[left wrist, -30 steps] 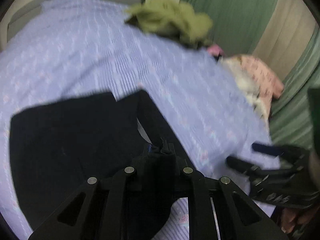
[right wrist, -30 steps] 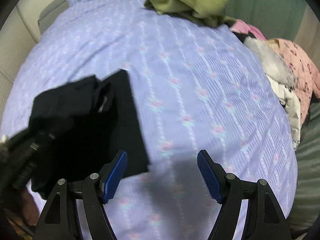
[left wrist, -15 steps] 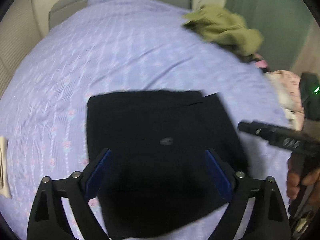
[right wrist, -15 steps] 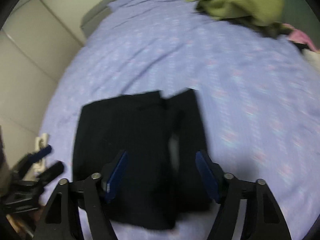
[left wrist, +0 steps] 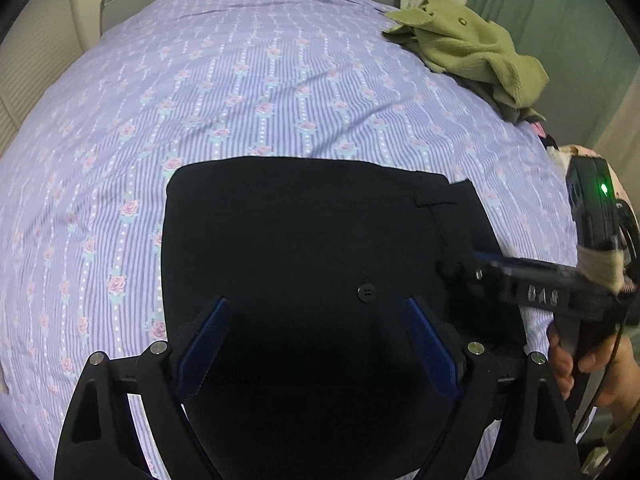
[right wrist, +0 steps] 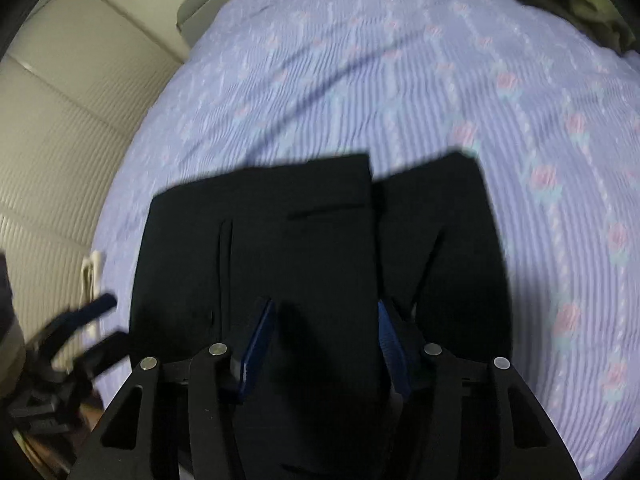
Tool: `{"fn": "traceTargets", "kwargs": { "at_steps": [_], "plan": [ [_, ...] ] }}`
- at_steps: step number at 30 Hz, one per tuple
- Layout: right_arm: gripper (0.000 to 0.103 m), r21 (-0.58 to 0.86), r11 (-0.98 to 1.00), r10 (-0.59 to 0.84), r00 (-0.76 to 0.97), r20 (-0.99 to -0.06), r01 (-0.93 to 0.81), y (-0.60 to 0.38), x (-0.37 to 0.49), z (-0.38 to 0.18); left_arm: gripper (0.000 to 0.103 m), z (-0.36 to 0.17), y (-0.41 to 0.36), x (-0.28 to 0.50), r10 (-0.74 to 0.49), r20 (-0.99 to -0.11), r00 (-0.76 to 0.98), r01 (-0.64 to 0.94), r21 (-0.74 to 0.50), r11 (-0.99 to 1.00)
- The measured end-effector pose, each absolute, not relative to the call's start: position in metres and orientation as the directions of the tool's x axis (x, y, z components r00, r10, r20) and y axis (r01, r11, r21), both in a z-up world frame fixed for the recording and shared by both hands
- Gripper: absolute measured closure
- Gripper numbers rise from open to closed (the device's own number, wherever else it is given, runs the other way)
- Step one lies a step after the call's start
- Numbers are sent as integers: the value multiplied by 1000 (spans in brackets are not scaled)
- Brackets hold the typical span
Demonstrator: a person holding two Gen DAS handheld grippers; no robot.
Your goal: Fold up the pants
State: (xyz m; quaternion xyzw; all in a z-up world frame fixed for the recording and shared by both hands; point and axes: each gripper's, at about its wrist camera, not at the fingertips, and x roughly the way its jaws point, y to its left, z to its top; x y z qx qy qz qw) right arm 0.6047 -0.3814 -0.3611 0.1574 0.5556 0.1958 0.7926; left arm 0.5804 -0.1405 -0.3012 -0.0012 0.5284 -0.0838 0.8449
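Left wrist cam: black pants (left wrist: 304,248) lie folded flat on the purple floral bedsheet (left wrist: 240,80). Left gripper (left wrist: 316,344) hangs wide open above them, holding nothing. Right gripper (right wrist: 326,344) is part open over the fabric, no grip afaict.

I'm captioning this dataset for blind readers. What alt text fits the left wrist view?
Folded black fabric pants lie flat on a lilac rose-striped bedsheet, framed by the open left gripper with blue pads. The right gripper reaches in at the pants' right edge; a crumpled olive-green garment sits behind.
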Motion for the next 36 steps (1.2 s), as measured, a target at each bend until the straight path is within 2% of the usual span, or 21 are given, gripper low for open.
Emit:
{"fn": "traceTargets", "kwargs": {
  "at_steps": [4, 8, 10, 15, 19, 24, 27, 30, 32, 34, 35, 36],
  "plan": [
    [54, 567, 811, 583, 252, -772, -140, -388, 595, -372, 15, -304, -138, 578, -150, -898, 414, 137, -101, 985],
    [67, 641, 767, 629, 225, -744, -26, -399, 607, -385, 19, -308, -136, 580, -177, -903, 392, 114, -143, 983],
    [98, 569, 822, 557, 263, -788, -38, -399, 601, -367, 21, -306, -136, 580, -185, -901, 392, 103, -157, 982],
    [98, 588, 809, 541, 410, -734, -15, -435, 594, -322, 21, -295, -146, 580, -193, -886, 421, 129, -152, 980],
    [98, 470, 882, 445, 386, -808, -33, -435, 593, -327, 21, -289, -160, 579, -183, -882, 435, 168, -120, 978],
    [98, 414, 909, 347, 451, -822, 54, -447, 587, -325, 21, -287, -168, 575, -185, -879, 439, 196, -107, 975],
    [98, 374, 924, 310, 417, -854, 77, -450, 597, -342, 21, -294, -167, 576, -180, -891, 417, 179, -114, 977],
    [93, 323, 945, 281, 382, -881, 50, -445, 601, -347, 21, -298, -165, 574, -157, -899, 410, 169, -94, 981],
    [78, 322, 945, 273, 411, -870, 53, -449, 595, -331, 21, -297, -161, 570, -132, -897, 421, 165, -67, 984],
    [29, 343, 938, 286, 458, -842, 44, -453, 583, -315, 20, -295, -156, 567, -119, -895, 431, 160, -54, 986],
    [22, 348, 937, 285, 494, -822, 38, -455, 572, -306, 18, -295, -153, 564, -116, -892, 436, 159, -51, 986],
    [21, 349, 937, 284, 512, -811, 33, -456, 565, -302, 17, -295, -150, 562, -112, -891, 439, 160, -45, 986]
  ]
}}
